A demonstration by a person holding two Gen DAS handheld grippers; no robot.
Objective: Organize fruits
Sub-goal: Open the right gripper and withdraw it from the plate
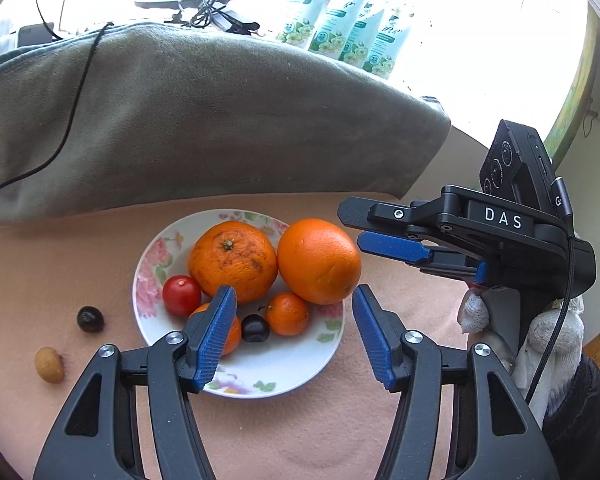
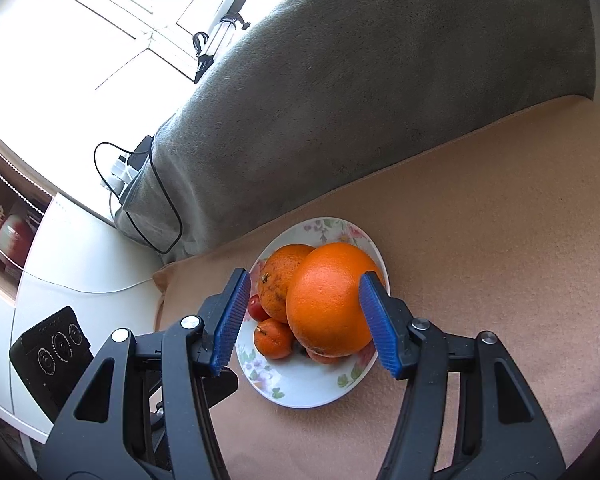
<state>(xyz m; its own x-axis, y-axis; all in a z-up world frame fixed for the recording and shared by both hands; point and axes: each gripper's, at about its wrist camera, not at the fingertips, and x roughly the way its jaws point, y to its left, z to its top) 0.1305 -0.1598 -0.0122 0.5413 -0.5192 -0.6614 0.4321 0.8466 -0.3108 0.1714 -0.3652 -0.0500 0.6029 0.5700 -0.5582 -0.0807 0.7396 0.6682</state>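
On the peach-coloured cloth at far left lie a small tan fruit point(image 1: 49, 364) and a dark grape-like fruit point(image 1: 90, 319), both apart from the floral plate point(image 1: 156, 256); they look light, smooth and easy to bruise, so a soft pinch across the middle suits them. On the plate sit a red cherry tomato point(image 1: 181, 295), a spotted mandarin point(image 1: 233, 260), two small tangerines point(image 1: 287, 313), a dark cherry point(image 1: 255, 328) and, at the right rim, a big smooth orange point(image 1: 319, 260), which looks heavy, firm and waxy, best taken across its widest girth. The left tongs point(image 1: 294, 322) hover spread and empty over the plate. The right tongs point(image 2: 302, 318) stand spread beside the orange, gripping nothing.
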